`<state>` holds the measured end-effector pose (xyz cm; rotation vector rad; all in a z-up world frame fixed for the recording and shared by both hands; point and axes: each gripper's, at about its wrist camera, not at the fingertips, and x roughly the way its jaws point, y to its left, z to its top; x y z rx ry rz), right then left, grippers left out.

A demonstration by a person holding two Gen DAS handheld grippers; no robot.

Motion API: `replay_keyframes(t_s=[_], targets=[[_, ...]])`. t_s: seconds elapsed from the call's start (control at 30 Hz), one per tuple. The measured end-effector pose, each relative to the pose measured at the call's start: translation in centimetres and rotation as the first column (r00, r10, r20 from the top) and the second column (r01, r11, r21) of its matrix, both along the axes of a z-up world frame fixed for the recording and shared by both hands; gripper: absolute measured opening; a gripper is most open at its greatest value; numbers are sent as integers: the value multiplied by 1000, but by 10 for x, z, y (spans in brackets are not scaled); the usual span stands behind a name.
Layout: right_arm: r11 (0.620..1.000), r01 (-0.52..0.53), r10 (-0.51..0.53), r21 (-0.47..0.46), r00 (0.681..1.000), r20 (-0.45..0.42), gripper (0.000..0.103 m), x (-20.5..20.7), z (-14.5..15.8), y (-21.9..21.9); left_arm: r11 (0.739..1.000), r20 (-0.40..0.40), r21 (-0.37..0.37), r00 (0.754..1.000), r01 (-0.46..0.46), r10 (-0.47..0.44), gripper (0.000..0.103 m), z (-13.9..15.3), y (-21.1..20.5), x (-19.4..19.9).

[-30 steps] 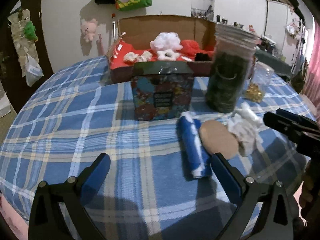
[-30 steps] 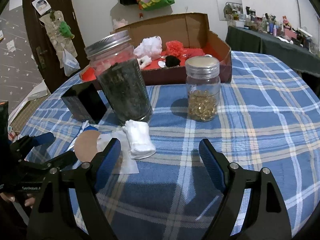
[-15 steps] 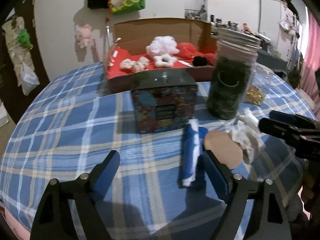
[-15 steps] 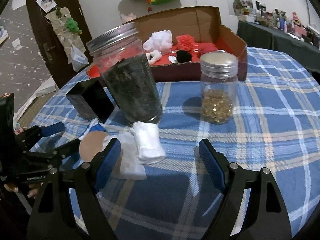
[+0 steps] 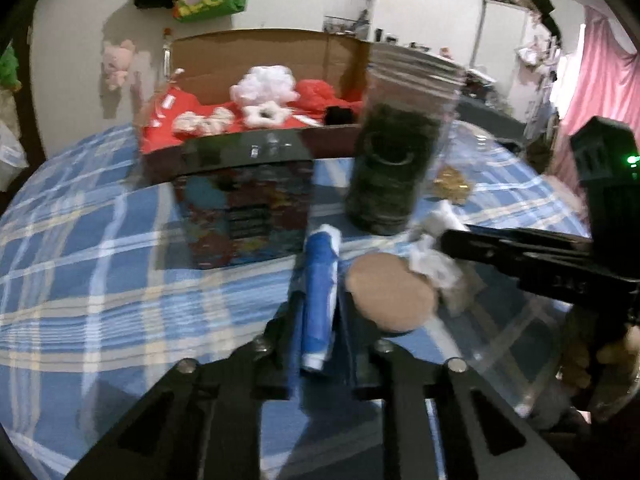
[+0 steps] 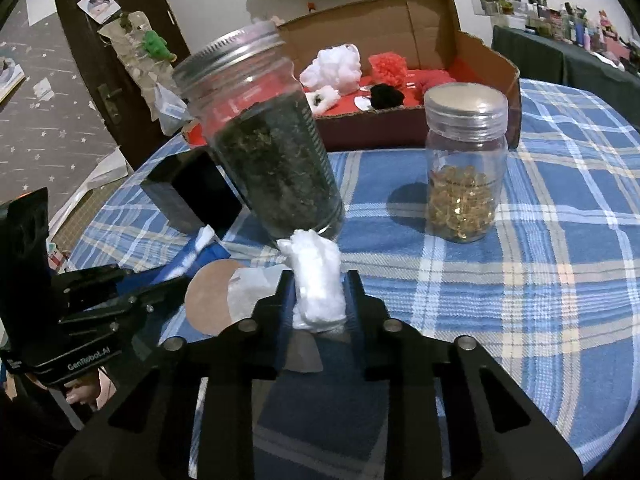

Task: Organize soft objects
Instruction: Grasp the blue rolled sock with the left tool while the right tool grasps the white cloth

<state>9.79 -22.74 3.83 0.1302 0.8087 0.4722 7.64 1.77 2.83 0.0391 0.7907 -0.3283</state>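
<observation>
The blue-and-white rolled cloth (image 5: 318, 300) is being clamped by the left gripper (image 5: 318, 320), whose jaws have just been closing onto it; its long axis is lying along the fingers (image 5: 294, 344), pointing toward the cardboard box (image 5: 256, 52). The white rolled cloth (image 6: 318, 284) is likewise being pinched lengthwise by the right gripper (image 6: 318, 300), just closed, right in front of the dark-filled glass jar (image 6: 268, 152). Both rolls are resting on the plaid desk (image 6: 540, 264), with the box lying ahead of them, beyond the jar.

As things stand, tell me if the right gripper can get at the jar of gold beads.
Probably not yet: the right gripper is shut on the white roll. The cloth up to the bead jar looks bare.
</observation>
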Motion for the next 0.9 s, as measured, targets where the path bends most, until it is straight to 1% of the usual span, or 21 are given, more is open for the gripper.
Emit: replay_keyframes(t_s=[0.03,0.17,0.4,0.47,0.67,0.9], targets=[[1000,2,-2,1,1000,6,19,-1,1,0,999,-7,-23,1000,23,-24,15,0,-1,-1],[1000,9,-9,8,999,44,18,-11,12,-5,999,1,-35,1000,22,-22,15,5,-5,-5],[1000,13,-13,5,995,101,18,-26,30,-9,996,70,-68,997,50,-45,15,32,-12,-15],[1000,12,-13,7,995,102,18,-27,31,-9,996,89,-64,995,54,-48,15,36,-15,-16],[1000,12,-13,16,995,98,18,-29,31,-11,996,105,-71,993,56,-49,15,41,-19,-16],[1000,9,-11,16,996,91,18,-29,30,-11,996,93,-74,995,50,-43,15,39,-18,-16]])
